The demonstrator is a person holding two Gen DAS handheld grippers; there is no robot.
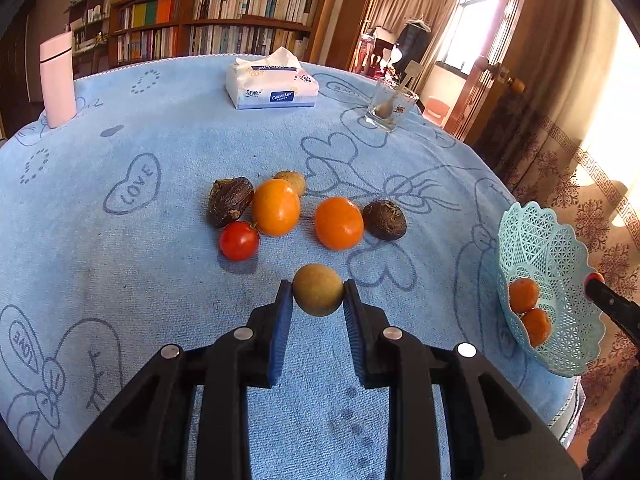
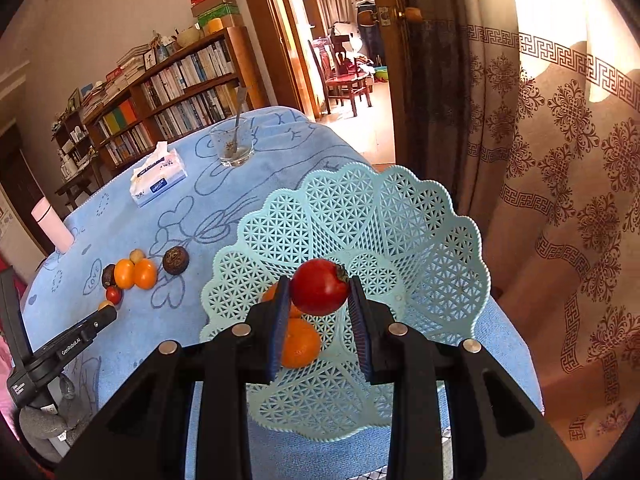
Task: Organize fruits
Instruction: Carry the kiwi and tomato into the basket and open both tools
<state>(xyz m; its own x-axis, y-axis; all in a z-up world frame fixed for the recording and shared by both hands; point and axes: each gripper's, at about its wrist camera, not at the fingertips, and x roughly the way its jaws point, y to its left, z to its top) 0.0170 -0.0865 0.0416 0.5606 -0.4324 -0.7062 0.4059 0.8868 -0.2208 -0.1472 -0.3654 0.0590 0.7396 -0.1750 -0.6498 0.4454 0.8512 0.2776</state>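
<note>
My left gripper is shut on a small tan round fruit, held just above the blue cloth. Beyond it lie a red tomato, two orange fruits, two dark brown wrinkled fruits and another tan fruit. My right gripper is shut on a red tomato, held over the pale blue lattice basket. Two orange fruits lie in that basket, also visible in the left wrist view as the basket at the table's right edge.
A tissue pack, a glass with a spoon and a pink bottle stand at the far side of the table. A bookshelf stands behind. Patterned curtains hang to the right, past the table edge.
</note>
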